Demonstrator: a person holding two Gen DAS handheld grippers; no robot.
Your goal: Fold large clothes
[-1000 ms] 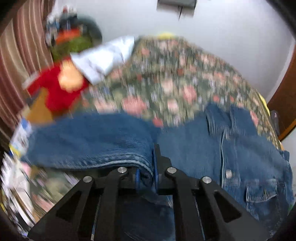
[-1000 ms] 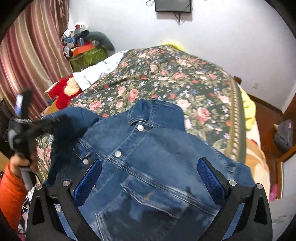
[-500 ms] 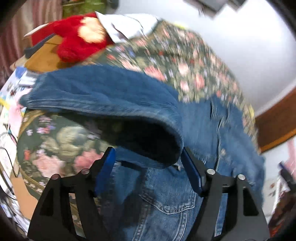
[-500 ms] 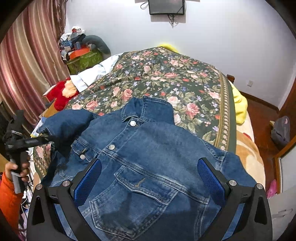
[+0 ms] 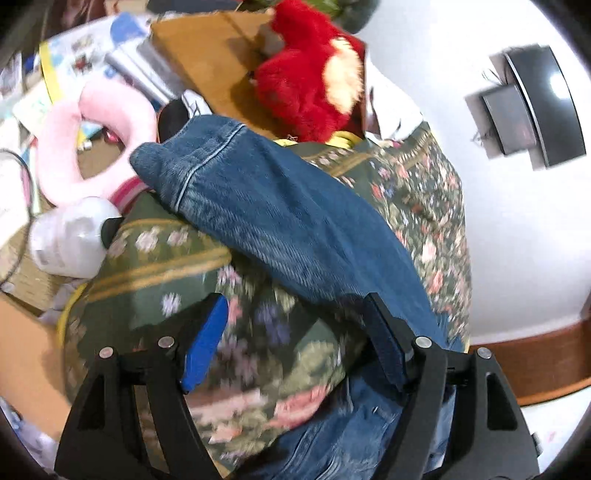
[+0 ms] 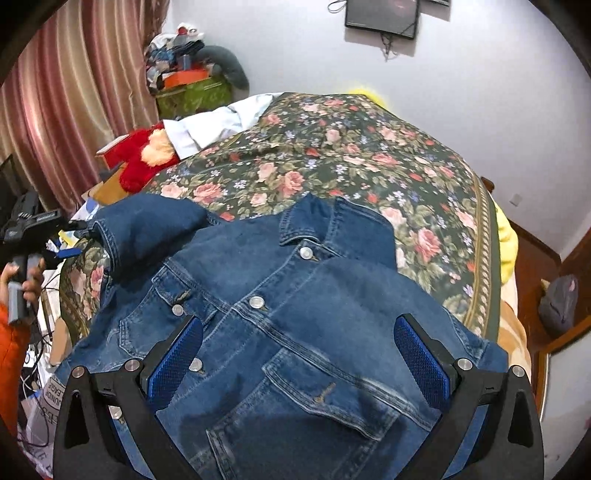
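Observation:
A blue denim jacket (image 6: pixel 295 314) lies front up, buttoned, on the floral bedspread (image 6: pixel 351 158), collar toward the far side. Its left sleeve (image 6: pixel 147 225) lies folded near the bed's left edge; in the left wrist view the sleeve (image 5: pixel 280 218) runs across the bed corner, cuff at upper left. My left gripper (image 5: pixel 295 339) is open and empty, just below the sleeve, over the floral cover (image 5: pixel 192 280). It also shows in the right wrist view (image 6: pixel 40 229), off the bed's left edge. My right gripper (image 6: pixel 299 354) is open and empty, above the jacket's chest.
A red plush toy (image 6: pixel 144 158) and white cloth (image 6: pixel 221 122) lie at the bed's far left. Beside the bed are a pink neck pillow (image 5: pixel 92 140), a white bottle (image 5: pixel 70 243), a cardboard box (image 5: pixel 207 48) and papers. A TV (image 6: pixel 382 16) hangs on the wall.
My left gripper opened and let go of the sleeve, which now lies on the bed, then drew back left off the edge. My right gripper stayed open above the jacket.

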